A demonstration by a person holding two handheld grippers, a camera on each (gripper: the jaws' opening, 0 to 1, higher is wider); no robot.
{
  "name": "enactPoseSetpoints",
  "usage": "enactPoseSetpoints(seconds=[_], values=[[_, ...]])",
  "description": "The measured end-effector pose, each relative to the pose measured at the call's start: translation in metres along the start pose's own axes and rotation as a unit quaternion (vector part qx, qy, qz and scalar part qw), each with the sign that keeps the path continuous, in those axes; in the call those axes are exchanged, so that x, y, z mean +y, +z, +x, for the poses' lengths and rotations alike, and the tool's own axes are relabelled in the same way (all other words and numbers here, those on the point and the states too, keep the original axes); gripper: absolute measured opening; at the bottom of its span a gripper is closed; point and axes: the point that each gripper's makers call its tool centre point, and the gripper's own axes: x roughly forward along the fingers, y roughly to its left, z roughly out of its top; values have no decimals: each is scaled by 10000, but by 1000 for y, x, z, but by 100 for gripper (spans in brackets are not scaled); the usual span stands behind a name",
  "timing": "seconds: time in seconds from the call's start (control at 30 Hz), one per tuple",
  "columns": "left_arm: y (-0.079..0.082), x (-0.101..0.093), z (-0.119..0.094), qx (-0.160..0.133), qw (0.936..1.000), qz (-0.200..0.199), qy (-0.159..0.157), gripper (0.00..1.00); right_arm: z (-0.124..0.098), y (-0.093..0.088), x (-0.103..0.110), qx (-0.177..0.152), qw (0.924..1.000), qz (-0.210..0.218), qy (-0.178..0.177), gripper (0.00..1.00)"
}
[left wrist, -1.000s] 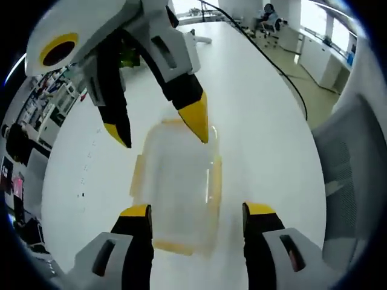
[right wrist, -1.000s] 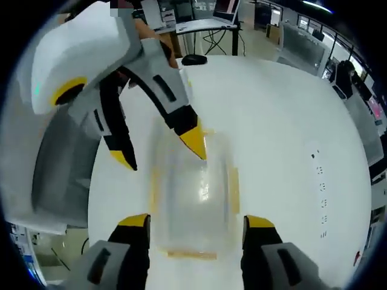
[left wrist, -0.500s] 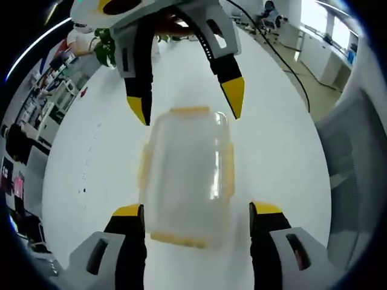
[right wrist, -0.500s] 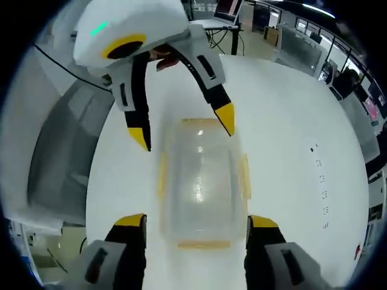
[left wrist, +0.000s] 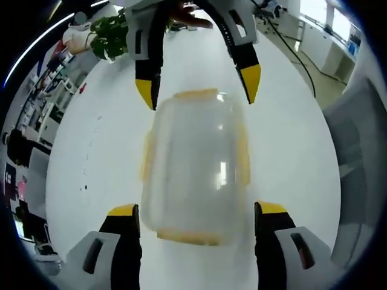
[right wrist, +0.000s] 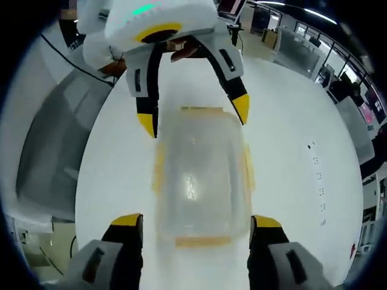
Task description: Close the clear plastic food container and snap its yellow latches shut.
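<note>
- Left gripper view: your left gripper [left wrist: 196,212] is spread wide and holds nothing; its yellow-tipped jaws stand on either side of the near end of the container [left wrist: 195,166], with a sliver of bare table [left wrist: 97,157] between each tip and the box.
- The container lies lengthwise on the white table, lid on, with yellow latches [left wrist: 190,94] along all four edges. You cannot tell from here whether any latch is snapped down.
- Your right gripper [left wrist: 199,96] comes in from the far side, also released, its two tips framing the far end of the container, close to the corners.
- To the left of the box the table runs bare out to its curved rim; a potted plant [left wrist: 112,36] stands near the far left edge. To the right there is open table, then a grey chair [left wrist: 357,157] beyond the rim.
- Right gripper view: your right gripper [right wrist: 196,222] straddles its end of the container [right wrist: 202,175], jaws apart and empty, and the left gripper [right wrist: 195,121] faces it across the box.
- Small dark marks [right wrist: 319,181] dot the table well to the right; they are too small to read. No brand or label shows on the container.
</note>
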Motion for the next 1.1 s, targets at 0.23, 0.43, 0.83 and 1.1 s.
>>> enactPoseSetpoints(seconds=[0.23, 0.43, 0.83, 1.1], values=[[-4, 0, 7, 116, 9999, 112, -3, 77, 6, 2, -5, -90, 9999, -8, -140, 70], [-4, 1, 11, 113, 9999, 77, -45, 77, 10, -3, -7, 40, 9996, -189, -207, 70], [-5, 1, 11, 124, 9999, 110, -31, 75, 13, -3, -8, 59, 9997, -187, -169, 70], [-11, -3, 8, 142, 9998, 110, -34, 75, 16, 3, -3, 51, 9997, -190, -134, 70]])
